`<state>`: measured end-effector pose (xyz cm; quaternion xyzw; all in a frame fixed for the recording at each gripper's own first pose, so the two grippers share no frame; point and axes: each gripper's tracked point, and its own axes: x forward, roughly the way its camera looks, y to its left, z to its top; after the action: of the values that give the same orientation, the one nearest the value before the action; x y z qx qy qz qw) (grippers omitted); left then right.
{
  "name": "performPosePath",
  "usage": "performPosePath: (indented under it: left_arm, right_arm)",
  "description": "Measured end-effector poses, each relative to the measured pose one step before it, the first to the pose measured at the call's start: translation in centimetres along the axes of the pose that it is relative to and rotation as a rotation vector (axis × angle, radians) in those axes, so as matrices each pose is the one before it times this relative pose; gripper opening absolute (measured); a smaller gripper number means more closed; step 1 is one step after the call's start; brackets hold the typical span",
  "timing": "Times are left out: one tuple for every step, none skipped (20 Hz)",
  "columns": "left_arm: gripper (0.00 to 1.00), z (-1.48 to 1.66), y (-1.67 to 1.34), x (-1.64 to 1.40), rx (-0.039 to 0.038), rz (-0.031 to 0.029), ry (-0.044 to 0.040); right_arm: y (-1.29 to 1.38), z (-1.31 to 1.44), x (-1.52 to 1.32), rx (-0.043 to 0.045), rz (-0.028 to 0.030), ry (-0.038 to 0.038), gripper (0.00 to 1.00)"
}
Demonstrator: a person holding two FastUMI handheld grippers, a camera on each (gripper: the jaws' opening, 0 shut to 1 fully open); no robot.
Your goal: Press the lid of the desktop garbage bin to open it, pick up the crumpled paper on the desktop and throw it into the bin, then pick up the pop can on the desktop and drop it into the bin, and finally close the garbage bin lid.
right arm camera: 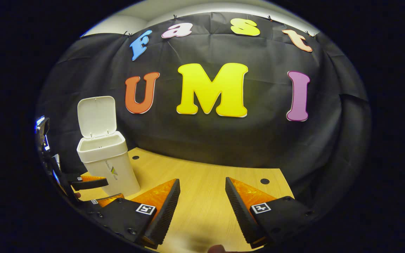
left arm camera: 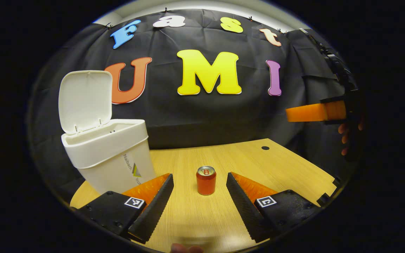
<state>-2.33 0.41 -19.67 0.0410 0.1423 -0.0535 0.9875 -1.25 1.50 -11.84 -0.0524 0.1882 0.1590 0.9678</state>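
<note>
The white bin point(left arm camera: 107, 158) stands on the left of the wooden desk point(left arm camera: 244, 165) with its lid point(left arm camera: 84, 100) tipped up and back. A red pop can point(left arm camera: 206, 181) stands upright a little ahead of my left gripper point(left arm camera: 199, 175), in line with the gap between its open fingers and not touched by them. My right gripper point(right arm camera: 202, 180) is open over bare desk with nothing between its fingers. In the right gripper view the bin point(right arm camera: 105, 165) is at the left with its lid point(right arm camera: 96, 116) up; its inside is hidden.
The right gripper point(left arm camera: 315, 112) hovers high at the right of the left gripper view, with a hand point(left arm camera: 345, 135) behind it. The left gripper point(right arm camera: 98, 191) sits low beside the bin. Cable holes point(left arm camera: 265, 148) point(right arm camera: 264, 181) mark the desk's far side.
</note>
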Motion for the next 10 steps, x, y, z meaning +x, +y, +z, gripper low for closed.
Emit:
performPosePath:
  left_arm:
    - [0.99,-0.744,-0.283,1.081,0.00038,-0.00332,0.01334]
    - [1.00,-0.679,-0.305,1.100,-0.00236,-0.00583,0.01280]
    - [1.00,-0.536,-0.130,1.093,-0.00532,-0.00604,0.00955]
    - [1.00,-0.628,-0.301,1.053,-0.00564,-0.00845,0.00956]
    - [1.00,-0.615,-0.334,0.970,-0.00167,-0.00645,0.00885]
    - [1.00,-0.491,-0.084,0.894,0.00164,-0.00015,0.00790]
    - [1.00,-0.579,-0.202,0.935,-0.00033,-0.00316,0.00998]
    - [1.00,-0.584,-0.077,0.868,-0.00109,-0.00134,0.01033]
    - [1.00,-0.594,-0.061,0.889,-0.00087,0.00102,0.01205]
    - [1.00,-0.544,0.032,0.765,-0.00202,0.00505,0.01056]
  right_arm:
    - [-0.804,-0.713,-0.417,-0.01060,-0.01140,0.01317,0.83]
    - [-0.549,-0.480,-0.424,-0.00389,-0.01108,0.00989,0.83]
    - [-0.608,-0.456,-0.335,0.00217,-0.00887,0.01212,0.83]
    - [-0.741,-0.716,-0.292,0.00735,-0.00966,0.01453,0.83]
    - [-0.529,-0.644,-0.173,0.00595,-0.01006,0.01572,0.83]
    - [-0.555,-0.577,-0.285,0.00420,-0.00962,0.01102,0.83]
    - [-0.535,-0.592,-0.138,-0.00020,-0.01187,0.01178,0.83]
    - [-0.509,-0.687,-0.135,0.00155,-0.00991,0.01467,0.83]
    - [-0.249,-0.598,-0.188,0.00354,-0.00371,0.01484,0.83]
    - [-0.073,-0.488,-0.011,-0.00077,0.00040,0.01329,0.83]
